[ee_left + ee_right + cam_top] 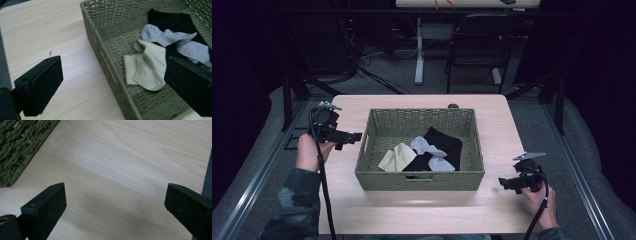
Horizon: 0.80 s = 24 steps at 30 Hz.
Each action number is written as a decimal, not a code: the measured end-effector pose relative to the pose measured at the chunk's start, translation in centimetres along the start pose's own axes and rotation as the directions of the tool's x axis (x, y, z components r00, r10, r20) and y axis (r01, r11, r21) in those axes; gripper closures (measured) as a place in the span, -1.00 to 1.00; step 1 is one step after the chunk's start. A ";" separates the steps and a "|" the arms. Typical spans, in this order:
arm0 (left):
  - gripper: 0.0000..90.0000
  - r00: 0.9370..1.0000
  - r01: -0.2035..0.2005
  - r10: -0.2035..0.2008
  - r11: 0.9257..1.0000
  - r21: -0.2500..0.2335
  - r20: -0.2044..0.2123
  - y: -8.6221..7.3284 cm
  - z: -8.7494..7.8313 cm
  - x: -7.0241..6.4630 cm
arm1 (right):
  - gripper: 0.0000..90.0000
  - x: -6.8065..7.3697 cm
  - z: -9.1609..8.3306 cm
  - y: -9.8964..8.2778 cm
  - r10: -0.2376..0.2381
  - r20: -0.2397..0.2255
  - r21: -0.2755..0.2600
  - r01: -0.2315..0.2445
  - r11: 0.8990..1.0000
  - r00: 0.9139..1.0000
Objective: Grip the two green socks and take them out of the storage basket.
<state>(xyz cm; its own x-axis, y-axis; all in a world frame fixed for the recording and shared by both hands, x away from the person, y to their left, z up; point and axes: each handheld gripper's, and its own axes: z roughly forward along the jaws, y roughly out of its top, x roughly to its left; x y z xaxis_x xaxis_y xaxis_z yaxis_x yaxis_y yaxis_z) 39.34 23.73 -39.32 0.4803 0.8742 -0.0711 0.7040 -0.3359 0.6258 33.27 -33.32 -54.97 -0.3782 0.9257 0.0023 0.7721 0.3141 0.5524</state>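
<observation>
A green woven basket [419, 179] stands in the middle of the wooden table [422, 210]. Inside lie a cream sock [396, 157] [146, 67], a grey sock [428, 148] [162, 36] and a black cloth [447, 142] [172, 20]. My left gripper [354, 137] [112, 82] hovers open just left of the basket's left wall, jaws wide apart, pointing over the rim. My right gripper [504, 183] [115, 207] is open near the basket's front right corner [17, 147], over bare wood with nothing between its jaws.
A dark folding chair [477, 45] and a white table leg [419, 50] stand on the grey floor beyond the table. A small dark knob [453, 105] sits at the table's far edge. Bare wood lies on both sides of the basket.
</observation>
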 end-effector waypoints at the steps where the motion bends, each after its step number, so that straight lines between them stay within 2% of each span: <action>1: -0.96 1.000 0.000 0.000 1.000 -0.005 0.005 0.2 0.2 -0.1 | -0.93 0.0 0.0 0.0 0.000 0.000 -0.001 0.000 1.000 1.000; 11: -0.97 0.998 -0.047 0.045 0.998 0.035 0.053 1.9 2.2 -1.6 | -0.93 0.0 0.0 0.0 0.001 -0.002 -0.001 -0.001 1.000 1.000; 14: -0.98 0.994 -0.076 0.072 0.996 0.046 0.085 2.5 3.1 -2.3 | -0.93 -0.1 0.0 0.0 0.000 -0.003 0.001 0.000 1.000 1.000; 20: -0.97 0.989 -0.108 0.099 0.991 0.077 0.106 3.2 4.5 -3.3 | -0.93 -0.1 0.0 0.0 0.001 -0.003 0.000 -0.001 1.000 1.000; 24: -0.94 0.985 -0.135 0.121 0.985 0.107 0.121 3.7 6.2 -4.3 | -0.93 -0.1 0.0 0.0 0.000 -0.003 -0.001 0.000 1.000 1.000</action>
<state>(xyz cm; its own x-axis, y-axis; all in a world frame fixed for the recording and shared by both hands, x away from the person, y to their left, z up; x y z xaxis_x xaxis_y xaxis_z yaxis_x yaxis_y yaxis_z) 43.12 16.59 -41.51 0.6220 0.7781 -0.0880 0.6847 -0.4859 0.5432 33.32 -33.39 -55.00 -0.3796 0.9251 0.0046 0.7717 0.3139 0.5531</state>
